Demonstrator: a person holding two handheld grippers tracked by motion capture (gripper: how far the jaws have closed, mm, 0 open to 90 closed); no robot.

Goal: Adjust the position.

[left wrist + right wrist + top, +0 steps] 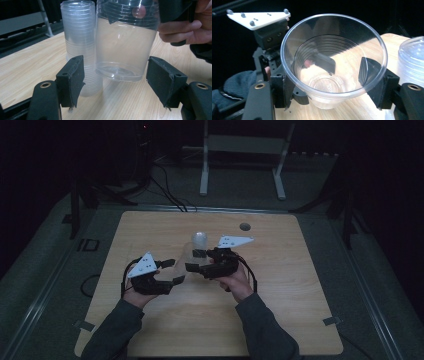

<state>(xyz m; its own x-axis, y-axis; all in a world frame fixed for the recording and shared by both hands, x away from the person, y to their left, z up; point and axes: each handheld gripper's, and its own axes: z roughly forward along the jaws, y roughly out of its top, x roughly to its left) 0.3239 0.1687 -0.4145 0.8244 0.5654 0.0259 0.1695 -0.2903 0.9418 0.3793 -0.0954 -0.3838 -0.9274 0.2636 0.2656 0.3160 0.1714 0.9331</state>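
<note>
Left gripper (116, 85): jaws apart, flat black foam-faced pads either side of the cup base, clear gap on both sides, no contact.
Right gripper (327, 85): jaws clamped on the cup just under its rim; pads press the wall from opposite sides, seen through the plastic.
Cup (125, 47): clear thin plastic, tapered round shape, ribbed rings near the rim, smooth lower wall, moulded disc base. Held upright, base just above the worktop, sitting between the left jaws without touching them.
Cup interior (332, 62): empty, glossy, rim a clean circle.
Stack (80, 45): nested clear cups, same type, standing upside down on the worktop just behind the held cup, beside the left jaw in the left gripper view; rims form fine ridges down its height.
Worktop (280, 285): light wood-grain laminate, matte, rounded corners.
Position: both grippers meet near the worktop centre in the high view, cup (190, 260) between them, stack (199, 241) just beyond.
</note>
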